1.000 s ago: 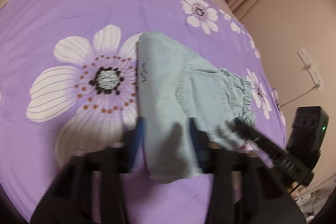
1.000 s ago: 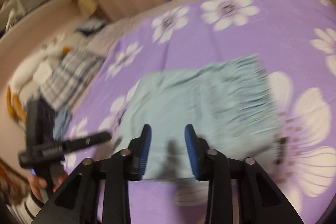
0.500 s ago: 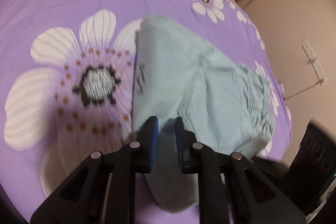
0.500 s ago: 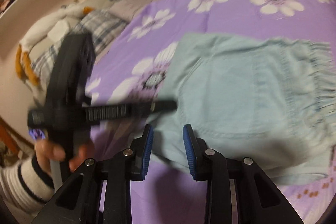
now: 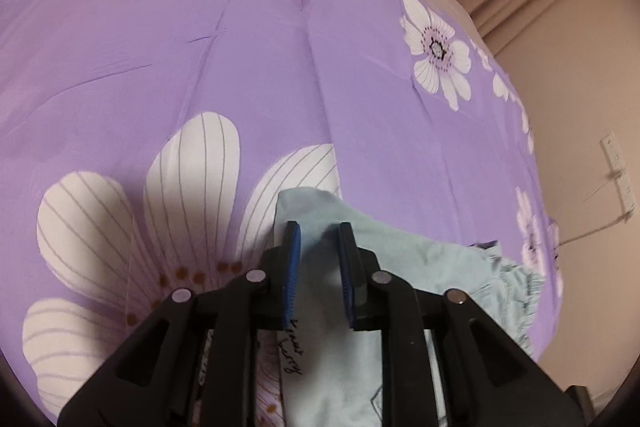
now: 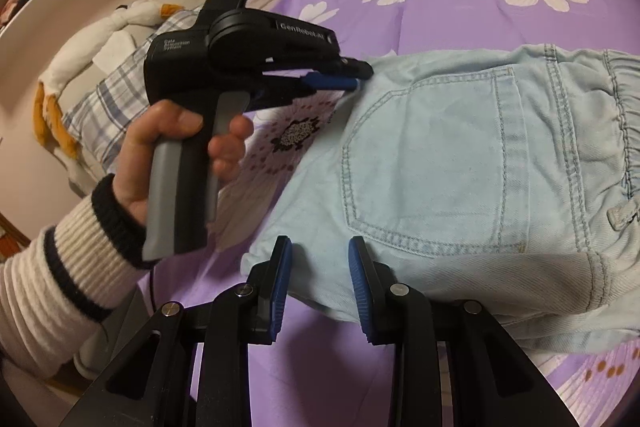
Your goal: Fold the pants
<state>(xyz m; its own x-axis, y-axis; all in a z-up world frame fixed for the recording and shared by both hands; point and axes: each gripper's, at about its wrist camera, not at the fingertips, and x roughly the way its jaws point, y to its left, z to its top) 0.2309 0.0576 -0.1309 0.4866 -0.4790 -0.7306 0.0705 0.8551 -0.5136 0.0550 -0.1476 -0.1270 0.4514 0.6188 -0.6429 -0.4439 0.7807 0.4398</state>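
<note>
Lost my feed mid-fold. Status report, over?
Left gripper at far edge of pants, grip unclear. Right gripper open over near edge. Pants folded on purple bedspread. Nothing in the way.

You are looking at light-blue denim pants (image 6: 460, 163), lying folded flat on the bed, back pocket facing up, elastic waistband gathering rightward.

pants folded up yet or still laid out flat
Partly folded. In the right wrist view the pants form a short compact shape, back pocket up, no long legs showing. How many layers lie underneath cannot be told.
</note>
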